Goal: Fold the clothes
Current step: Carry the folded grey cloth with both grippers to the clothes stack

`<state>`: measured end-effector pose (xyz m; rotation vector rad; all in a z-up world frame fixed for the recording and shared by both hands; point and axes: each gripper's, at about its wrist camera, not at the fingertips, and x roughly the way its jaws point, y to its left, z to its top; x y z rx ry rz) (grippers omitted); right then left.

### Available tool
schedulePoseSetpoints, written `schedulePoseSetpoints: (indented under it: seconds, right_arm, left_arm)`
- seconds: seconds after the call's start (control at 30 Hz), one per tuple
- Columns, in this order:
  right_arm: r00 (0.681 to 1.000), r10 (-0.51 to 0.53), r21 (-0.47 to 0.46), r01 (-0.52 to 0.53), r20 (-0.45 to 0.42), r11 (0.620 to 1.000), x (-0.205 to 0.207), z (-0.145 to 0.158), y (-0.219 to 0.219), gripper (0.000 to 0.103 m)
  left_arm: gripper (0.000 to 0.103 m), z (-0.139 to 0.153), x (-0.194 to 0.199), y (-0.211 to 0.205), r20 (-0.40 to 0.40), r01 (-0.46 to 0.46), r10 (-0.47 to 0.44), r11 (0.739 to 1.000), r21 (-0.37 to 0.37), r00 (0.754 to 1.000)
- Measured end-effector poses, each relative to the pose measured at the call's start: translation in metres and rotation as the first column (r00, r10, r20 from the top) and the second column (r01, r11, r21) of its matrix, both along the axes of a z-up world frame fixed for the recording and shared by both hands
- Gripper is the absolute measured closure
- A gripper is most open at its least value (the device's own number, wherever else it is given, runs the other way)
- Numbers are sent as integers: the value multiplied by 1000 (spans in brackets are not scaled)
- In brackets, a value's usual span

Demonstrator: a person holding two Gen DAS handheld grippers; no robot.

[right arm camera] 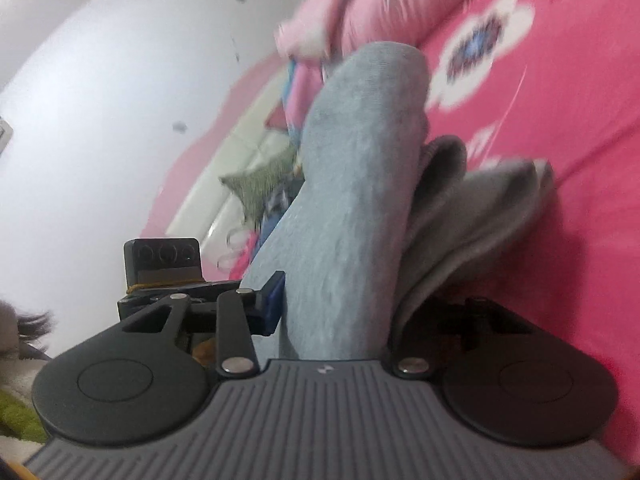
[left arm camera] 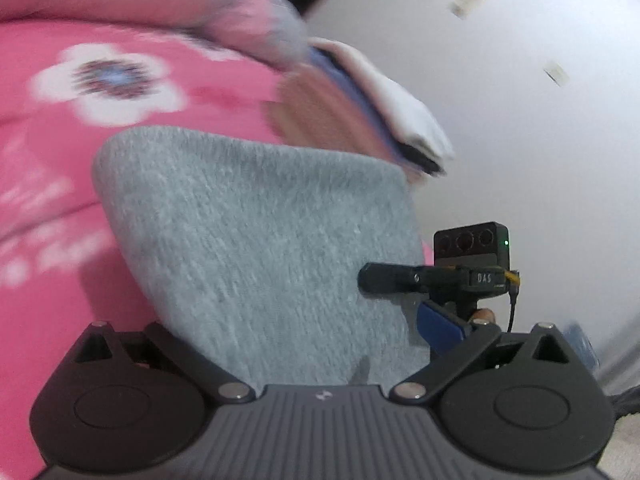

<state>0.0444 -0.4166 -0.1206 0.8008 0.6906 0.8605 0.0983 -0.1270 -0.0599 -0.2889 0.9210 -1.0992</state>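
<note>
Both tools clamp one grey fleece garment (left arm camera: 260,248), lifted just above the pink floral bedspread (left arm camera: 60,152). Left tool (left arm camera: 288,344) grips a wide panel; right tool (right arm camera: 340,320) grips a bunched fold (right arm camera: 360,184). Keep tension even and align edges before laying it flat.

Each hand-held gripper (left arm camera: 320,312) (right arm camera: 336,312) has a grey ribbed body, black round-ended linkage arms with silver pivot screws and blue finger pads (left arm camera: 440,326); a black side module bears white lettering and a yellow cable.
</note>
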Motion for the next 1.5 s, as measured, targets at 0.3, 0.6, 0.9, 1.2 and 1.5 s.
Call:
schedulePoseSetpoints:
  seconds: [0.3, 0.6, 0.9, 1.2, 1.5]
  right_arm:
    - [947, -318, -147, 322, 50, 935, -117, 69, -167, 61]
    - [920, -392, -329, 365, -19, 871, -126, 72, -296, 61]
    - [949, -305, -441, 242, -77, 865, -58, 26, -367, 24]
    - [634, -770, -332, 744, 76, 580, -153, 31, -416, 13]
    - [543, -734, -354, 835, 408, 421, -220, 67, -270, 57]
  left_arm:
    - [6, 9, -10, -212, -52, 336, -340, 939, -72, 939]
    - [10, -30, -6, -347, -140, 418, -430, 902, -105, 892]
    - [10, -81, 24, -368, -193, 378, -379, 925, -44, 905]
    - [12, -68, 48, -295, -128, 280, -290, 956, -89, 949]
    - [12, -12, 11, -325, 273, 335, -317, 942, -23, 908]
